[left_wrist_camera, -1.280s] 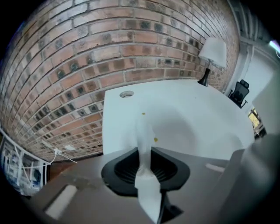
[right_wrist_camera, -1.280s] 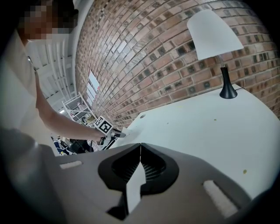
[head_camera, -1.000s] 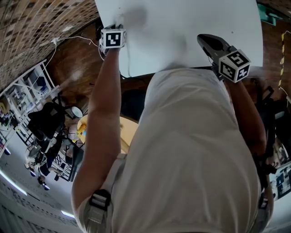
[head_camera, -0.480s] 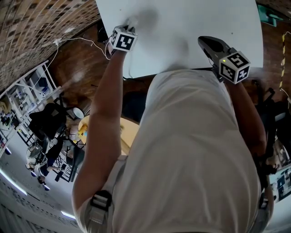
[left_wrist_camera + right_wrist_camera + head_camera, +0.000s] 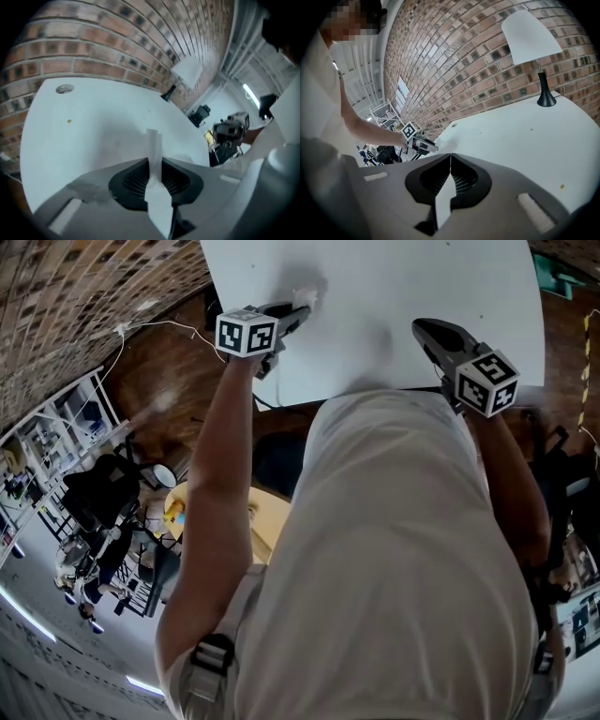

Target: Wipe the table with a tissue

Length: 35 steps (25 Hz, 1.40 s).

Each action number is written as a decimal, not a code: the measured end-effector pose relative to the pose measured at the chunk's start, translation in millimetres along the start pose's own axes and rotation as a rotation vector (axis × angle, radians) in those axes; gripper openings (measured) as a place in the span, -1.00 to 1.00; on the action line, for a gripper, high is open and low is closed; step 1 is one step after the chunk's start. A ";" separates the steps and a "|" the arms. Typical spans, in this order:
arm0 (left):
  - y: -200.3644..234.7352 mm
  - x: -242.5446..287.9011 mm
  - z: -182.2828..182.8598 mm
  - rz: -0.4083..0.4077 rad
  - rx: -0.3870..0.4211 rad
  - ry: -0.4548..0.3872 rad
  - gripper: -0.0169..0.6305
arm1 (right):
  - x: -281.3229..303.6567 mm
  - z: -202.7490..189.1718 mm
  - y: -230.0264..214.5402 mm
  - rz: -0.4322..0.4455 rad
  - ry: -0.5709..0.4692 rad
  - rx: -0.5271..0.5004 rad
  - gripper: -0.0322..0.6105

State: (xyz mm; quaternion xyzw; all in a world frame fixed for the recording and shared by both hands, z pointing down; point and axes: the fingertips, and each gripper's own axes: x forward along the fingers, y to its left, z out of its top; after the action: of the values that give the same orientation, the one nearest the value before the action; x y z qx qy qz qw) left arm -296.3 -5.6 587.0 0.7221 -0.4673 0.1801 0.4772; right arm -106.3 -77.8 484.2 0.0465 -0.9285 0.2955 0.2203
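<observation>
The white table (image 5: 403, 287) fills the top of the head view. Near its left edge my left gripper (image 5: 296, 311) is shut on a small white tissue (image 5: 306, 297), and the tissue touches the tabletop. In the left gripper view the tissue (image 5: 153, 140) stands as a narrow white strip pinched between the dark pads, over the white tabletop (image 5: 93, 131). My right gripper (image 5: 424, 328) rests over the table's near right part, shut with nothing in it. In the right gripper view its tips (image 5: 450, 157) meet, and the left gripper (image 5: 427, 147) shows far off at the table's left.
A white lamp (image 5: 533, 37) on a black base stands at the back of the table against the brick wall (image 5: 454, 61). A round cable hole (image 5: 64, 88) and a small speck (image 5: 69, 121) mark the tabletop. Left of the table lie wooden floor and a white cable (image 5: 159, 324).
My left gripper has swung to the right along the table's left part, turning with the tissue still pinched in it. The right gripper has stayed put.
</observation>
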 end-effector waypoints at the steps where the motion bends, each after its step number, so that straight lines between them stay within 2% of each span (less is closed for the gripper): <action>1: 9.9 -8.3 10.7 0.014 -0.055 -0.073 -0.72 | -0.4 0.9 -1.8 -0.003 -0.002 0.005 -0.87; 3: 31.5 -27.4 29.6 0.069 -0.106 -0.175 -0.72 | -0.5 3.0 -5.2 -0.007 -0.006 0.015 -0.87; 6: 60.3 -50.2 40.7 0.153 -0.139 -0.235 -0.72 | -0.1 6.2 -7.7 -0.007 -0.010 0.018 -0.87; 11: 91.5 -69.6 41.1 0.231 -0.178 -0.262 -0.72 | 9.0 13.4 -7.3 0.006 -0.008 0.008 -0.87; 16: 117.5 -75.0 47.8 0.322 -0.154 -0.245 -0.72 | 18.1 21.7 -9.4 0.011 -0.007 -0.004 -0.87; 18: 133.3 -83.1 49.5 0.431 -0.139 -0.225 -0.72 | 18.1 23.1 -9.7 0.014 0.000 -0.014 -0.87; 21: 164.2 -104.5 45.5 0.658 -0.135 -0.168 -0.72 | 17.3 21.6 -9.3 0.015 0.008 -0.013 -0.87; 23: 182.2 -110.0 42.4 0.745 -0.144 -0.139 -0.72 | 17.0 20.9 -10.9 0.013 0.010 -0.007 -0.87; 25: 190.9 -106.6 44.1 0.772 -0.138 -0.118 -0.72 | 16.2 20.3 -12.8 0.008 0.013 -0.003 -0.87; 28: 192.9 -94.2 48.9 0.777 -0.084 -0.059 -0.72 | 14.9 18.8 -15.9 -0.007 0.016 0.004 -0.87; 32: 186.2 -82.3 54.0 0.811 0.031 0.029 -0.73 | 8.2 17.6 -21.3 -0.029 0.005 0.014 -0.87; 35: 179.9 -65.8 50.0 0.800 0.130 0.142 -0.74 | 6.7 17.5 -23.0 -0.035 0.007 0.008 -0.87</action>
State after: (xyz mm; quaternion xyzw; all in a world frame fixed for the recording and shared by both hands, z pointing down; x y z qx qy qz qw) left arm -490.7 -34.8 610.2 0.4978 -0.6649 0.4299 0.3539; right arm -114.0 -106.4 486.5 0.0627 -0.9255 0.2955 0.2283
